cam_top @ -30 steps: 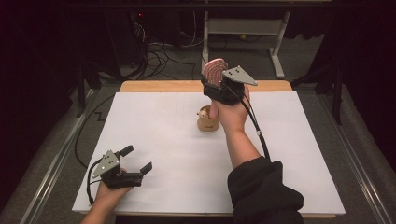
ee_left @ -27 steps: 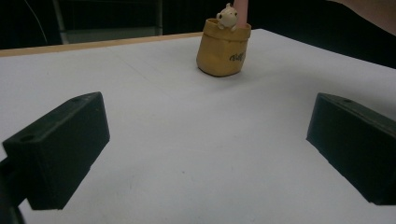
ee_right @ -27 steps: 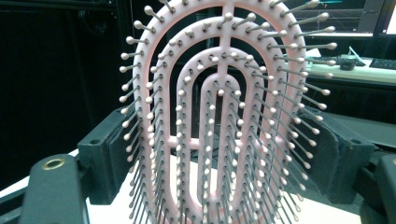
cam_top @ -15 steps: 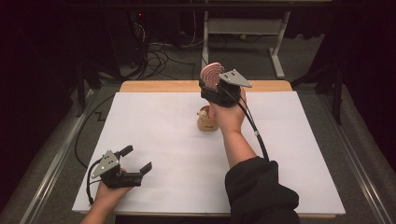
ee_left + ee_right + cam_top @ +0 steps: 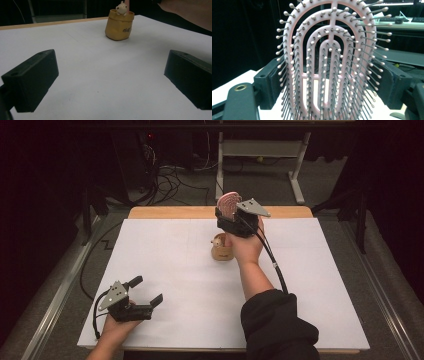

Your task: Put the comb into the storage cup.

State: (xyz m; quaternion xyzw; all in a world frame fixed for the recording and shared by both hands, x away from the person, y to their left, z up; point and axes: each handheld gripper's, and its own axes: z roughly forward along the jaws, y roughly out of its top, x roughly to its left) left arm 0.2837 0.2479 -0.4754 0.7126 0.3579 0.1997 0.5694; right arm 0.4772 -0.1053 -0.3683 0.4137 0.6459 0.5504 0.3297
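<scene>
The pink hairbrush [image 5: 332, 62] stands upright in my right hand-held gripper [image 5: 235, 217], its head of ball-tipped bristles facing that gripper's camera. The two black jaws press in against the brush's left and right edges, so this gripper is clamped on it. From the high view the brush head [image 5: 229, 204] rises above my right hand [image 5: 247, 245], directly over the yellow pouch [image 5: 221, 249] and toward the far edge of the surface [image 5: 175, 245].

The yellow pouch sits upright on the white surface, just beside my right hand on its left. It has a rolled top, dark lettering on its side, and a small white animal figure [image 5: 121, 8] peeking over its rim. In the left gripper view a pink strip shows behind that figure; I cannot tell whether it reaches into the pouch.

My left hand-held gripper [image 5: 142, 295] is well apart from the pouch, at the near left part of the surface, held low in my left hand [image 5: 117, 327]. Its jaws are spread wide with bare white surface between them, gripping nothing, and they point toward the pouch.

Beyond the far wooden edge of the surface, cables [image 5: 170, 175] lie on the floor.
</scene>
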